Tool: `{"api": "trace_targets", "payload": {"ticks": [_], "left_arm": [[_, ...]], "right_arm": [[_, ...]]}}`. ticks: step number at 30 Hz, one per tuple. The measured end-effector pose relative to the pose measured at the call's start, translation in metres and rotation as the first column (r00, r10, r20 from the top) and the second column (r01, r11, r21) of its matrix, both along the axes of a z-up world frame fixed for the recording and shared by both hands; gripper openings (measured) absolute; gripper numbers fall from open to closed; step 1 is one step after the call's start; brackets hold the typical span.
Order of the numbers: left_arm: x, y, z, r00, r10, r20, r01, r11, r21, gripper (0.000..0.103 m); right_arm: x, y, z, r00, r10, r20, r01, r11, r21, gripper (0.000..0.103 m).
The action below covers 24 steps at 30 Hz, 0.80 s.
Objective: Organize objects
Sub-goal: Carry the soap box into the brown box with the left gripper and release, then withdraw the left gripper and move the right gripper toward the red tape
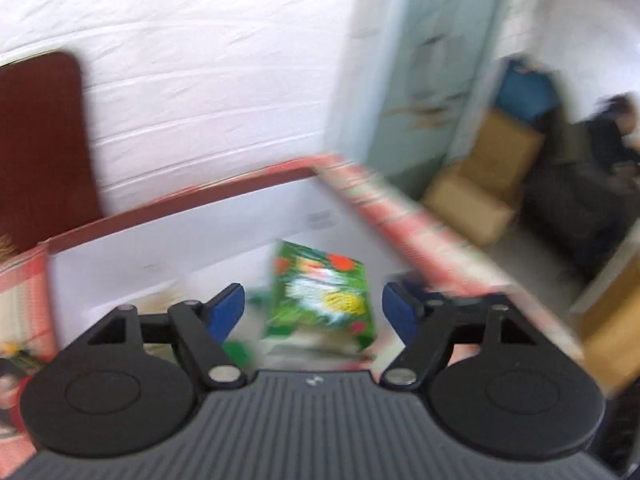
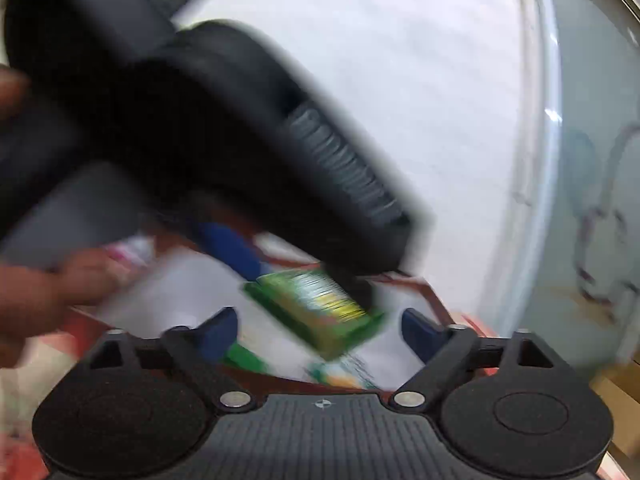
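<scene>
A green printed packet (image 1: 323, 296) lies tilted inside a white-walled box with a red patterned rim (image 1: 384, 208). My left gripper (image 1: 314, 308) is open above it, blue pads on either side, not touching. In the right wrist view the same green packet (image 2: 316, 312) shows below the left gripper's black body (image 2: 224, 140), close to its blue finger (image 2: 232, 248); whether it touches is blurred. My right gripper (image 2: 320, 332) is open and empty, just in front of the box. Both views are motion-blurred.
A dark red board (image 1: 40, 140) leans on the white wall at left. Cardboard boxes (image 1: 488, 176) and a seated person (image 1: 600, 152) are at right by a pale blue door (image 1: 432, 72). A hand (image 2: 36, 296) holds the left gripper. Other green items (image 2: 244, 356) lie in the box.
</scene>
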State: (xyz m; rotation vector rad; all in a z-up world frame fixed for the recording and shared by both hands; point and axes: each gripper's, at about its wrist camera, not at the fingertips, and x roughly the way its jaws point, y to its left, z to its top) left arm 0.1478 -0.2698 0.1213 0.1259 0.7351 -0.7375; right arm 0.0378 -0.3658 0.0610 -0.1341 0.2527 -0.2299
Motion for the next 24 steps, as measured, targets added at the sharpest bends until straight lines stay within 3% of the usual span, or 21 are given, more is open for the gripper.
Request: {"api": "trace_targets", "payload": {"ticks": [2, 6, 11, 16, 24], "left_arm": [[0.003, 0.013, -0.01, 0.996, -0.02, -0.081, 0.015, 0.998, -0.061, 0.077], [-0.019, 0.029, -0.021, 1.0, -0.012, -0.004, 0.011, 0.999, -0.034, 0.077], [-0.038, 0.04, -0.015, 1.0, -0.023, -0.013, 0.022, 0.998, -0.056, 0.077], [-0.065, 0.058, -0.013, 1.0, -0.009, 0.027, 0.011, 0.998, -0.054, 0.079], [-0.082, 0.13, -0.037, 0.989, 0.146, -0.037, -0.147, 0.989, -0.031, 0.079]], "right_arm": [[-0.014, -0.012, -0.005, 1.0, 0.001, 0.021, -0.003, 0.997, 0.08, 0.076], [-0.05, -0.018, -0.018, 0.998, -0.01, 0.054, 0.0, 0.983, 0.182, 0.077], [-0.078, -0.01, -0.028, 0.999, -0.039, 0.008, 0.035, 0.959, 0.281, 0.077], [-0.099, -0.003, -0.027, 0.999, -0.034, -0.032, 0.043, 0.943, 0.33, 0.077], [-0.084, 0.024, -0.024, 0.995, 0.039, -0.09, -0.003, 0.927, 0.374, 0.077]]}}
